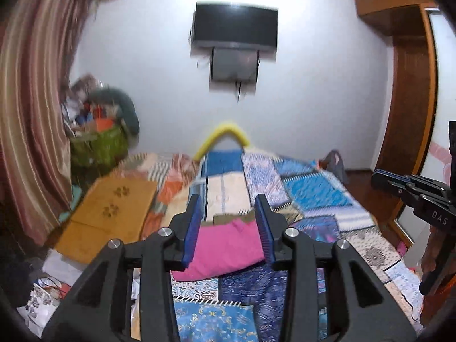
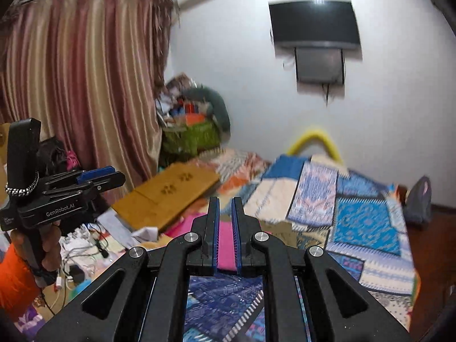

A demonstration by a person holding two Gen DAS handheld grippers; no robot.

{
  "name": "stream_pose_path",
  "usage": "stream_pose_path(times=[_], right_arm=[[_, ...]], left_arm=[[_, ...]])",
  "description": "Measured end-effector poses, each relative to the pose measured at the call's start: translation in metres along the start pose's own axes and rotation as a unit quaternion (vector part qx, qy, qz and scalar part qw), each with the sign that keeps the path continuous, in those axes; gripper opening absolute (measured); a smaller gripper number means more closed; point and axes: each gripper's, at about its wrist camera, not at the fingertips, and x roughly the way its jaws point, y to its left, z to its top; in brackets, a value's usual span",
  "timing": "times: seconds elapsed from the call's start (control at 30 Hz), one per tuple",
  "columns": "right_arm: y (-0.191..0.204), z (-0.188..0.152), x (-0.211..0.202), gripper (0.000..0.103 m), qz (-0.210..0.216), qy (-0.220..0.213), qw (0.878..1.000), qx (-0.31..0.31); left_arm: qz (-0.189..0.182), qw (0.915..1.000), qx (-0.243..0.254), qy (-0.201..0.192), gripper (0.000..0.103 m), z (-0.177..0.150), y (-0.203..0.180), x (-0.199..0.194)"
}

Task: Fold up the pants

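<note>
Patchwork bed (image 1: 313, 191); folded pink pants (image 1: 225, 245); wooden board (image 1: 114, 208) beside.

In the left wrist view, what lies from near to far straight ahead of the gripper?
Left gripper → pink pants → patchwork quilt → yellow tube → wall TV.

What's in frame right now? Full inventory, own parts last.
pants: 1, pink, folded on the bed, near end
bed cover: 1, blue patchwork, over the bed
mat: 1, mustard with paw prints, bed's left side
basket: 1, green, piled full, corner by the curtain
curtain: 1, striped pink-beige, left wall
TV: 1, black, wall-mounted
yellow tube: 1, bent, far end of the bed
left claw: black, blue pads, open above the pants
right claw: black, blue pads, narrow gap, empty
</note>
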Motion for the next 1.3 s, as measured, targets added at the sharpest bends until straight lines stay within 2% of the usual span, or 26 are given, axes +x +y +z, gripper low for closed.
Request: stream_pose_path(times=[0.03, 0.1, 0.2, 0.23, 0.3, 0.37, 0.43, 0.5, 0.57, 0.77, 0.9, 1.3], right_arm=[[0.002, 0.0, -0.011, 0.008, 0.0, -0.011, 1.0, 0.004], [0.011, 0.001, -0.038, 0.008, 0.001, -0.032, 0.999, 0.013], [0.024, -0.002, -0.062, 0.01, -0.011, -0.052, 0.999, 0.007], [0.03, -0.005, -0.071, 0.015, -0.016, -0.058, 0.998, 0.003], [0.039, -0.008, -0.081, 0.029, -0.024, -0.069, 0.997, 0.001], [0.048, -0.013, -0.091, 0.049, -0.036, -0.086, 0.996, -0.004], [0.053, -0.017, -0.098, 0.06, -0.042, -0.098, 0.994, -0.003], [0.057, -0.019, -0.101, 0.072, -0.041, -0.104, 0.994, 0.001], [0.061, -0.021, -0.102, 0.084, -0.047, -0.112, 0.993, 0.001], [0.065, -0.023, -0.108, 0.103, -0.073, -0.129, 0.989, 0.008], [0.068, -0.027, -0.115, 0.103, -0.088, -0.136, 0.987, 0.008], [0.074, -0.032, -0.118, 0.103, -0.089, -0.136, 0.987, 0.001]], left_arm=[[0.002, 0.9999, 0.003, -0.011, 0.04, 0.0, -0.004, -0.014], [0.004, 0.9991, 0.009, -0.04, 0.054, -0.001, -0.017, -0.048], [0.006, 0.997, 0.015, -0.076, 0.063, -0.007, -0.032, -0.091], [0.008, 0.9963, 0.016, -0.084, 0.066, -0.009, -0.035, -0.101], [0.004, 0.995, 0.015, -0.098, 0.082, -0.014, -0.041, -0.125], [0.001, 0.9943, 0.015, -0.105, 0.089, -0.018, -0.044, -0.142], [0.007, 0.9934, 0.016, -0.114, 0.093, -0.021, -0.047, -0.156], [0.013, 0.9926, 0.011, -0.121, 0.102, -0.023, -0.047, -0.165], [0.02, 0.9915, 0.006, -0.128, 0.103, -0.025, -0.046, -0.172], [0.018, 0.9919, -0.002, -0.126, 0.103, -0.03, -0.042, -0.181], [0.02, 0.9922, -0.004, -0.123, 0.103, -0.033, -0.042, -0.18], [0.018, 0.9928, 0.004, -0.118, 0.103, -0.036, -0.045, -0.174]])
